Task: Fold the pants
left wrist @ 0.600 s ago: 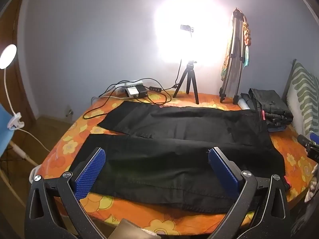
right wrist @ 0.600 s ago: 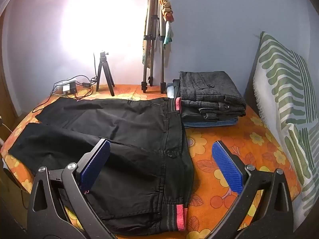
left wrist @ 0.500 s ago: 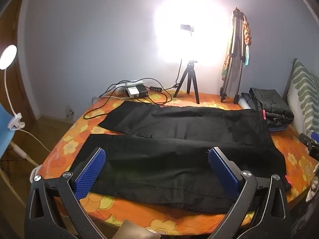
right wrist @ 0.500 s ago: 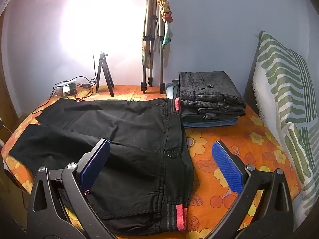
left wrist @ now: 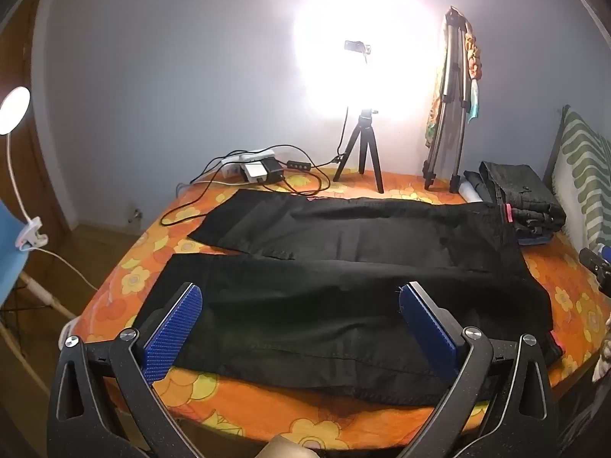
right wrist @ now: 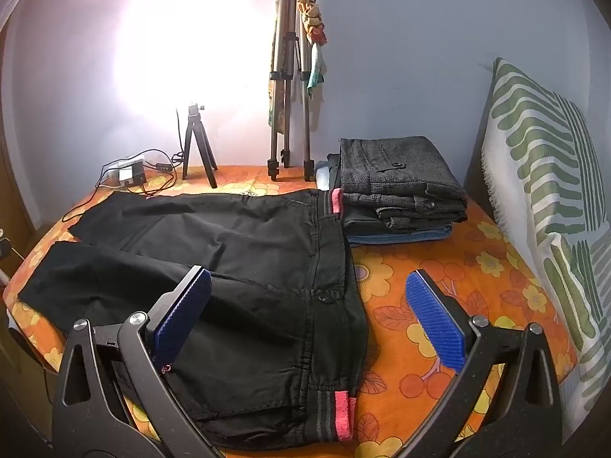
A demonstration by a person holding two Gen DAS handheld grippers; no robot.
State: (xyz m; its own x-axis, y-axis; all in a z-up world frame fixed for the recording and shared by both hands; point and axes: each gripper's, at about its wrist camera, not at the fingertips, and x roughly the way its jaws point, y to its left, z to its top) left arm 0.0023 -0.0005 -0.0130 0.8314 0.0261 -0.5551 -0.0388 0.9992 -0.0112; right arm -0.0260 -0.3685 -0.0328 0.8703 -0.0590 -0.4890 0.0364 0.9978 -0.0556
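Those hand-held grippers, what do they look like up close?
Each hand-held gripper, left and right, is a speckled black plastic frame with triangular cut-outs and silver pivot screws. Its two fingers carry ribbed blue pads. No cables or sleeves show.

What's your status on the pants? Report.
Left tongs and right tongs open, empty. Black pants flat on bedspread, unfolded. Folded stack beside waistband.

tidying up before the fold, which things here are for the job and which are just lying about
For the job:
- black pants, spread flat on the bed
- left gripper, open
- right gripper, open

Just lying about:
- stack of folded clothes
- small tripod
- tall tripod
- power strip and cables
- striped pillow
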